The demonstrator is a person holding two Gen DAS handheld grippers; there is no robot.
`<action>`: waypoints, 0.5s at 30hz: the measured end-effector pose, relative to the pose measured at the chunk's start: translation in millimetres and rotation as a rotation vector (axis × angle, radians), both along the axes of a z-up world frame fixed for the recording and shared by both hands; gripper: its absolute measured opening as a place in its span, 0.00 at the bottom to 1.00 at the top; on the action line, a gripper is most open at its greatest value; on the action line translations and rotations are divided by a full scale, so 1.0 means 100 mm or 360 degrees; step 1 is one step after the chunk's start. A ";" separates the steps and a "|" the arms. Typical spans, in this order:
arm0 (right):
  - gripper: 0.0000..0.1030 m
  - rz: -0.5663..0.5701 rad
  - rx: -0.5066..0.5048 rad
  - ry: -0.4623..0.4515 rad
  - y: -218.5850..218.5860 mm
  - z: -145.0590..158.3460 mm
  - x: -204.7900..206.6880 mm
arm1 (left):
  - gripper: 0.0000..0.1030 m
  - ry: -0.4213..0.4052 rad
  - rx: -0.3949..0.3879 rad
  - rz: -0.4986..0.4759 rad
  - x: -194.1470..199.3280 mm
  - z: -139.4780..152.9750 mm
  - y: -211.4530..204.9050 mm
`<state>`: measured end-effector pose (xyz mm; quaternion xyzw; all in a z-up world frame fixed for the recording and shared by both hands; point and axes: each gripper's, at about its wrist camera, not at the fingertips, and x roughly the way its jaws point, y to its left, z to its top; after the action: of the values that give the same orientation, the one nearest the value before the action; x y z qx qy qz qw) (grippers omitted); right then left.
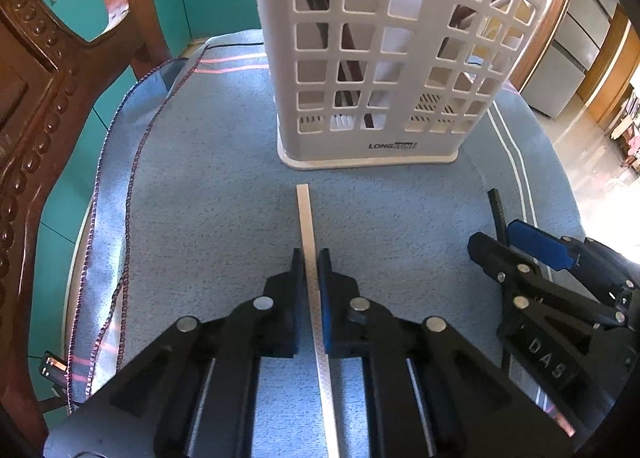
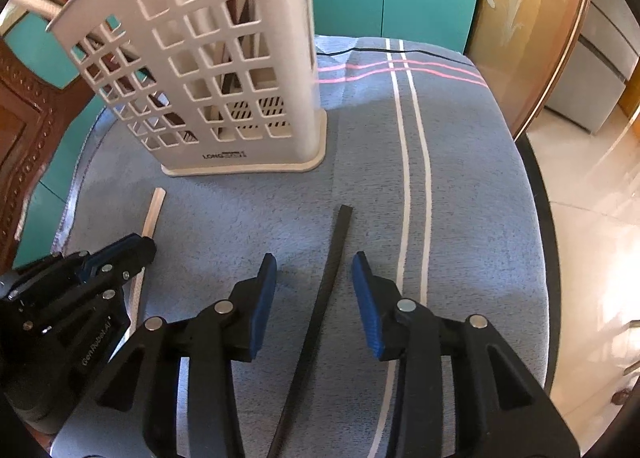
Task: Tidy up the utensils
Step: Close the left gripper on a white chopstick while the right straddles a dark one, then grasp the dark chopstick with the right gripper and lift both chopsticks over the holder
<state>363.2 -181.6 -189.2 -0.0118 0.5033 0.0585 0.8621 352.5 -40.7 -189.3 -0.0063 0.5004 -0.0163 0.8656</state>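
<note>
**Two chopsticks left on the cloth, one already pinched**

The white holder stands upright at the far side of the surface and already has some dark utensils inside; how many I cannot tell. A pale chopstick and a black chopstick lie flat on the blue cloth in front of it, well apart, each with its long axis running toward the holder, far ends pointing at it. The left hand-held gripper is pressed together on the pale chopstick. The right hand-held gripper stands spread, straddling the black chopstick without touching it. Lifting and dropping both into the holder seems to remain.
</note>
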 end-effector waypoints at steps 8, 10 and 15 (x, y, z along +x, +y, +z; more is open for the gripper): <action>0.38 0.0011 -0.0057 -0.0014 0.13 -0.03 -0.04 | 0.10 -0.0013 0.0048 -0.0012 -0.05 -0.01 -0.10; 0.38 0.0019 -0.0080 -0.0021 0.13 -0.03 -0.04 | 0.12 -0.0017 0.0073 -0.0013 -0.07 0.00 -0.12; 0.38 0.0037 -0.0122 -0.0041 0.13 -0.04 -0.07 | 0.22 -0.0021 0.0097 0.0003 -0.07 0.00 -0.11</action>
<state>356.6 -169.0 -193.4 -0.0515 0.4939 0.0491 0.8666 345.9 -52.0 -189.5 0.0197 0.4950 -0.0004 0.8687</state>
